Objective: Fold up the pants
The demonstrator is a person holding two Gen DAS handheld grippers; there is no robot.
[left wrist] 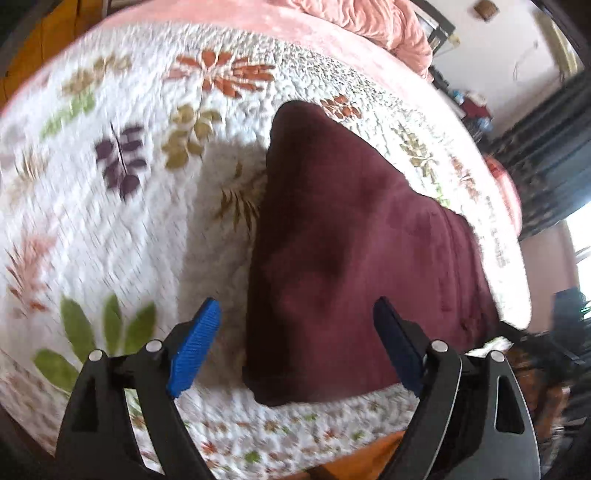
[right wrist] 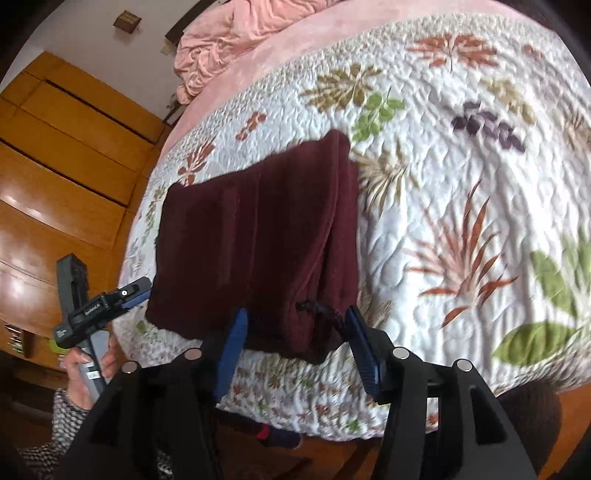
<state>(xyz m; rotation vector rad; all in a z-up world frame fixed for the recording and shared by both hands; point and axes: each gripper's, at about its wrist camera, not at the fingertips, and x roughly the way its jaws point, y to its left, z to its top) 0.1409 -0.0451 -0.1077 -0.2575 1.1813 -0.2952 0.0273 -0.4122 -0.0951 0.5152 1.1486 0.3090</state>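
Observation:
The dark maroon pants (left wrist: 351, 251) lie folded in a compact rectangle on the floral quilt (left wrist: 129, 206) near the bed's front edge. They also show in the right wrist view (right wrist: 258, 236), with a black drawstring (right wrist: 317, 308) at the near corner. My left gripper (left wrist: 295, 314) is open and empty, hovering above the near end of the pants. It also shows in the right wrist view (right wrist: 138, 291), held in a hand at the pants' left edge. My right gripper (right wrist: 295, 321) is open and empty, its blue pads apart above the drawstring corner.
A pink blanket (right wrist: 236, 33) is bunched at the head of the bed. Wooden wardrobe doors (right wrist: 55, 155) stand to the left of the bed. The orange floor (left wrist: 354, 465) lies below the quilt's front edge. Dark curtains (left wrist: 546, 162) hang at the right.

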